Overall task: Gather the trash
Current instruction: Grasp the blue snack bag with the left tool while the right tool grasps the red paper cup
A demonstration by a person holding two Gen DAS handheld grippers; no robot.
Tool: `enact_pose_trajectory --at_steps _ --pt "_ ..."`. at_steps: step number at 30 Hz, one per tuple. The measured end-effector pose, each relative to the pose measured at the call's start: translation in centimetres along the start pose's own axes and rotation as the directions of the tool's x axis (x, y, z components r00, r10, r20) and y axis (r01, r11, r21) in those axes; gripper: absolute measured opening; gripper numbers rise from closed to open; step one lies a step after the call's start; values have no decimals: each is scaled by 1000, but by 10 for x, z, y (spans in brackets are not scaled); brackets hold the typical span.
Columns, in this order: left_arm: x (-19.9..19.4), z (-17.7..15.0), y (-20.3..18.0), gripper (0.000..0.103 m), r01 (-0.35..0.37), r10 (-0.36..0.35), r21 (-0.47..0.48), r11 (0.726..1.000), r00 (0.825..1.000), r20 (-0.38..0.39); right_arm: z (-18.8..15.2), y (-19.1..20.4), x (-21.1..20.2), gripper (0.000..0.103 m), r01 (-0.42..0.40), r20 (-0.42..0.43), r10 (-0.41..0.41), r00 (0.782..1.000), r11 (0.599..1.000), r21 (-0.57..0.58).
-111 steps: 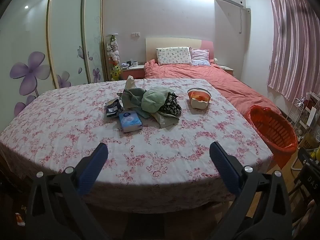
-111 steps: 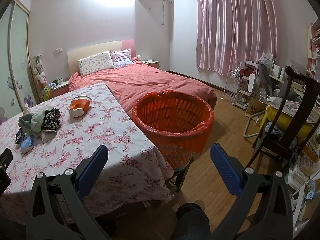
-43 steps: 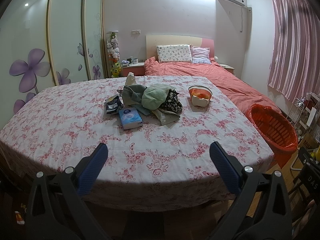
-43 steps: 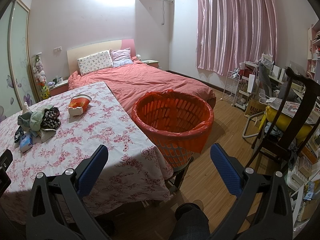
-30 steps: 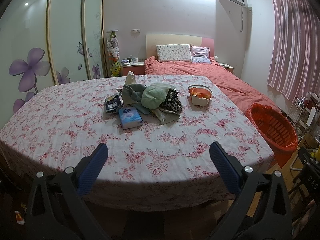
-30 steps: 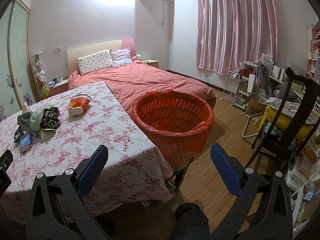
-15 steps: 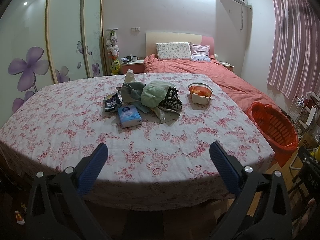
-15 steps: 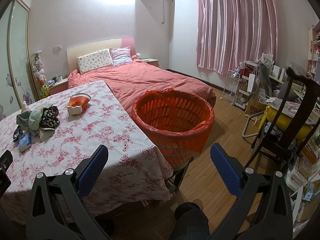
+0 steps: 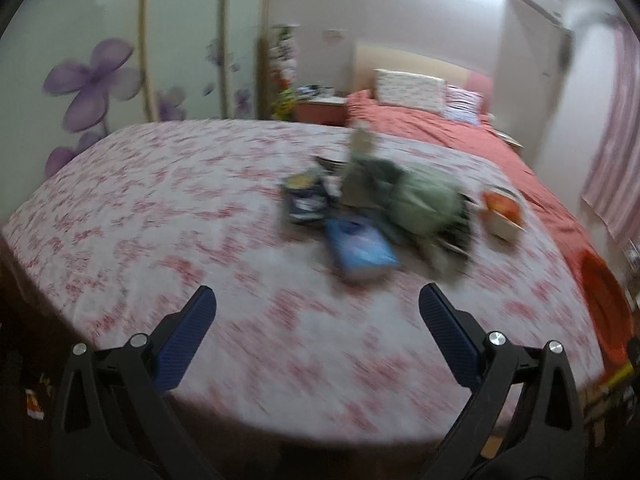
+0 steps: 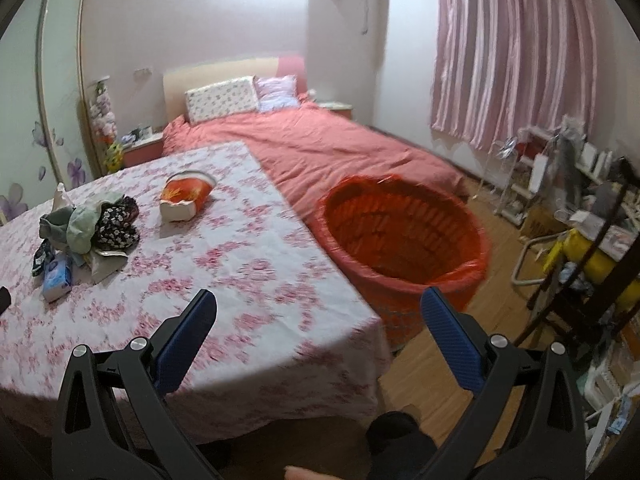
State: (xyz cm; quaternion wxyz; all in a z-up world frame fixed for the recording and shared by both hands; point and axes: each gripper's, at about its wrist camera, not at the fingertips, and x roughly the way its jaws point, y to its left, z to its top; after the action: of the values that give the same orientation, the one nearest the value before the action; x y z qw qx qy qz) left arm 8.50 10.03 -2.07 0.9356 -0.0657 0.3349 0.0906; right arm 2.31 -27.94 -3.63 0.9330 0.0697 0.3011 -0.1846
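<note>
The trash lies mid-tabletop [image 9: 168, 216]: a blue tissue pack [image 9: 360, 246], a dark wrapper [image 9: 304, 200] and an orange noodle cup [image 10: 185, 196], clustered around a heap of cloth [image 9: 404, 196]. All look light and crushable; pinch the pack across its narrow sides. Left gripper [image 9: 316, 320] hovers low over the near edge, fingers spread, empty. Right gripper [image 10: 318, 322] is likewise spread, aimed between tabletop and red basket [image 10: 404, 232].
</note>
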Motion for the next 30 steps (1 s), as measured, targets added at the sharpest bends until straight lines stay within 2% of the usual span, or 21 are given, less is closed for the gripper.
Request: enact_pose_trajectory --at_steps 6,16,21,25,30 --pt "44 26 23 99 -23 23 -4 1000 999 -48 21 25 32 101 -72 -27 71 997 997 -25" --pt "113 65 32 99 20 -24 -45 999 994 -109 65 76 81 100 -175 -40 175 984 984 -9" --pt "139 80 32 94 34 -43 -66 997 990 -138 79 95 109 100 -189 -79 188 979 982 -4" --pt "154 88 29 93 61 -74 -86 994 985 -158 86 108 124 100 -204 -104 202 974 979 -1" --pt "168 91 22 92 59 -70 -70 996 984 -165 91 123 141 100 -193 -121 190 974 981 -11"
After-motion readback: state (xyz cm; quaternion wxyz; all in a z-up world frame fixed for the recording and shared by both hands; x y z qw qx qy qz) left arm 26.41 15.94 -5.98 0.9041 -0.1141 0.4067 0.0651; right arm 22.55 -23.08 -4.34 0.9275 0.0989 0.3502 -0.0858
